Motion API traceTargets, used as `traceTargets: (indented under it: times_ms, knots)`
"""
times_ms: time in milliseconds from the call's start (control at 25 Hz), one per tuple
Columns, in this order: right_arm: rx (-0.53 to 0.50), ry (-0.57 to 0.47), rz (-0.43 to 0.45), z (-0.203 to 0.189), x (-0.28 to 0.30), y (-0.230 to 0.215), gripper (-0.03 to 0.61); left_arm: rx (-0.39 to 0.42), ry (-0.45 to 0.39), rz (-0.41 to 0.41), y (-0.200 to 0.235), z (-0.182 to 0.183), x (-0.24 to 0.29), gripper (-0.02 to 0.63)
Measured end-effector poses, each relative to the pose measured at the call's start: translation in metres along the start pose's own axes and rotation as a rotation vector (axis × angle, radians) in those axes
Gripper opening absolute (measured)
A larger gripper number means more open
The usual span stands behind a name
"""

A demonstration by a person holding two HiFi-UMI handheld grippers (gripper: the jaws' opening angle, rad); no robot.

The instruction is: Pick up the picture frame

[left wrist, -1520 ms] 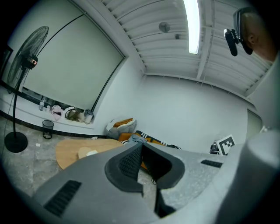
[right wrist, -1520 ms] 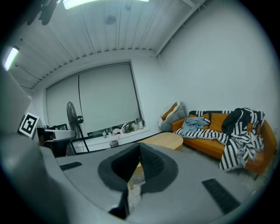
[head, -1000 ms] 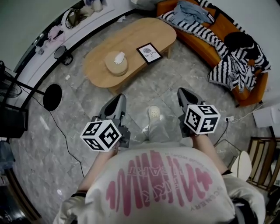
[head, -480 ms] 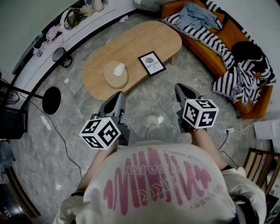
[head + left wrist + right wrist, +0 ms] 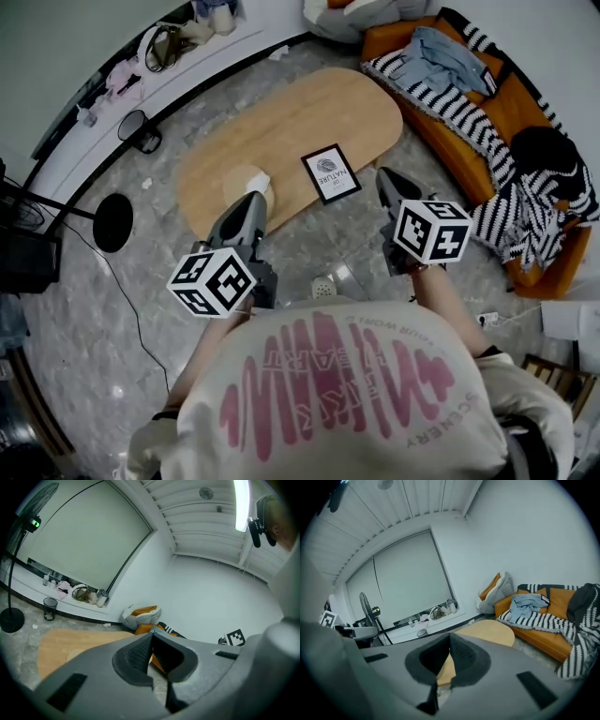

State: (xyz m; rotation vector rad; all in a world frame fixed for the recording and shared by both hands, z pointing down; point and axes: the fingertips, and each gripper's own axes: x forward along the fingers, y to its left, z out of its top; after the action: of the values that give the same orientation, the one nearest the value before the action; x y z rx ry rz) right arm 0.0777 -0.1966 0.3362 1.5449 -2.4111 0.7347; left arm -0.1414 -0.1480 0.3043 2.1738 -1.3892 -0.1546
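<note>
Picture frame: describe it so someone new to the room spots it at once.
Find the oval wooden table beside the orange sofa. The frame lies flat by the table's near edge, toward the sofa end. It is the only rectangular thing there, with a black border and a white print, unlike the round tissue holder.

upside-down "scenery" on sweatshirt (image 5: 356, 394), picture frame (image 5: 331, 173) print too small to read

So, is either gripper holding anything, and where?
Nothing. Left gripper and right gripper are shut, empty; the picture frame lies untouched on the table.
</note>
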Motion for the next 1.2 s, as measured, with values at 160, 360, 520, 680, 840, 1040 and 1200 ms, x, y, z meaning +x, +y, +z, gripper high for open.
traceTargets:
  times_ms: [160, 360, 520, 680, 840, 1040, 1200]
  knots:
    - [-0.019, -0.019, 0.034, 0.028, 0.025, -0.011, 0.005, 0.0, -0.042, 0.015, 0.005, 0.017, 0.024, 0.003]
    - [-0.027, -0.029, 0.06, 0.046, 0.041, -0.018, 0.005, -0.007, -0.06, 0.041, 0.012, 0.028, 0.037, 0.003]
    - [-0.01, -0.015, 0.075, 0.042, 0.053, -0.02, 0.005, -0.035, -0.044, 0.062, 0.019, 0.026, 0.045, 0.003]
    - [0.011, 0.022, 0.074, 0.025, 0.062, -0.022, 0.005, -0.044, -0.001, 0.077, 0.024, 0.014, 0.05, 0.003]
    - [0.057, 0.044, 0.072, 0.009, 0.071, -0.028, 0.005, -0.069, 0.045, 0.088, 0.032, -0.002, 0.057, 0.003]
    - [0.094, 0.097, 0.058, -0.017, 0.089, -0.035, 0.005, -0.095, 0.098, 0.096, 0.047, -0.021, 0.071, 0.003]
    - [0.137, 0.15, 0.039, -0.044, 0.1, -0.048, 0.005, -0.093, 0.15, 0.095, 0.055, -0.039, 0.089, 0.003]
